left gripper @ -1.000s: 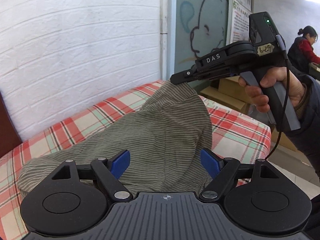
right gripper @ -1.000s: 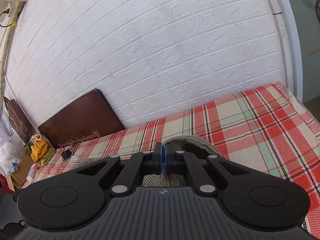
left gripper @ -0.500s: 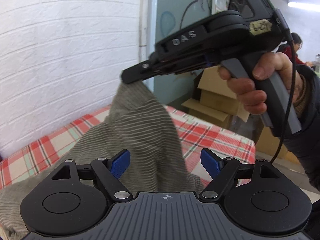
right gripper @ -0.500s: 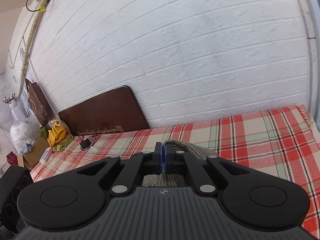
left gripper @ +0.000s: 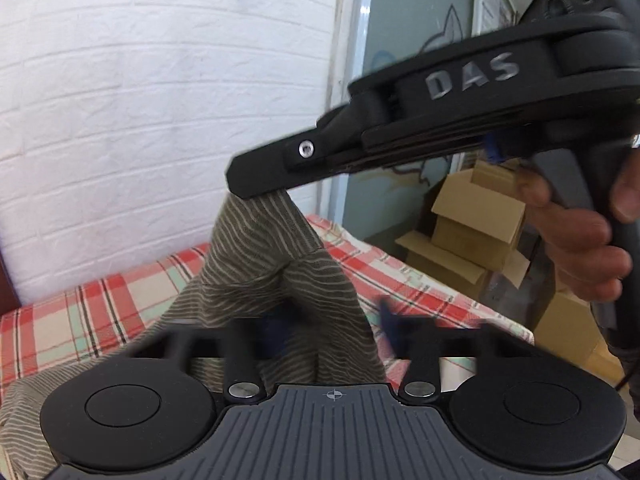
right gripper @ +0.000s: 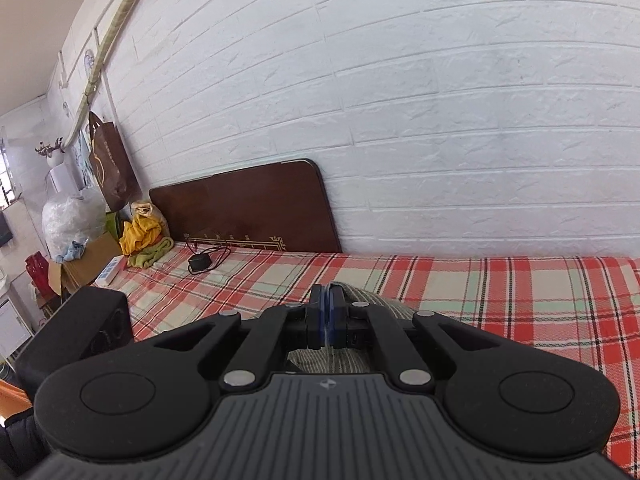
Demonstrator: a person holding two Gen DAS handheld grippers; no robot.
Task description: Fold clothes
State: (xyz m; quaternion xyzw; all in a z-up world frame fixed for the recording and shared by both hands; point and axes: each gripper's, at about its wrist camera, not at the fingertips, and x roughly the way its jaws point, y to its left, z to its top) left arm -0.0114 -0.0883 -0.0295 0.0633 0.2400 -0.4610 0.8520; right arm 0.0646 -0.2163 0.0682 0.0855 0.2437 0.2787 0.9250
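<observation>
Tension explains the arrangement: the right black two-finger gripper is clamped tight on a corner of the olive-grey, thin-striped knit garment and holds it high. The cloth therefore hangs as a peak, clear of the red, cream and green plaid bed cover. Lifting one corner this way probably lets the fabric drop straight, so that an edge or a second corner can be found for the fold.

In the left wrist view, that raised tool crosses the upper right of the frame, carried by a person's hand at the right edge. The garment falls from its tip at centre frame, down towards the lower left.

The left black two-finger gripper sits at lower centre, directly below the peak. Its blue pads are smeared on either side of a raised ridge of cloth. The jaws appear pinched in on that ridge, though the blur hides the contact itself.

In the right wrist view, the striped cloth shows only as a small bulge around and just behind the closed blue pads at lower centre.
</observation>
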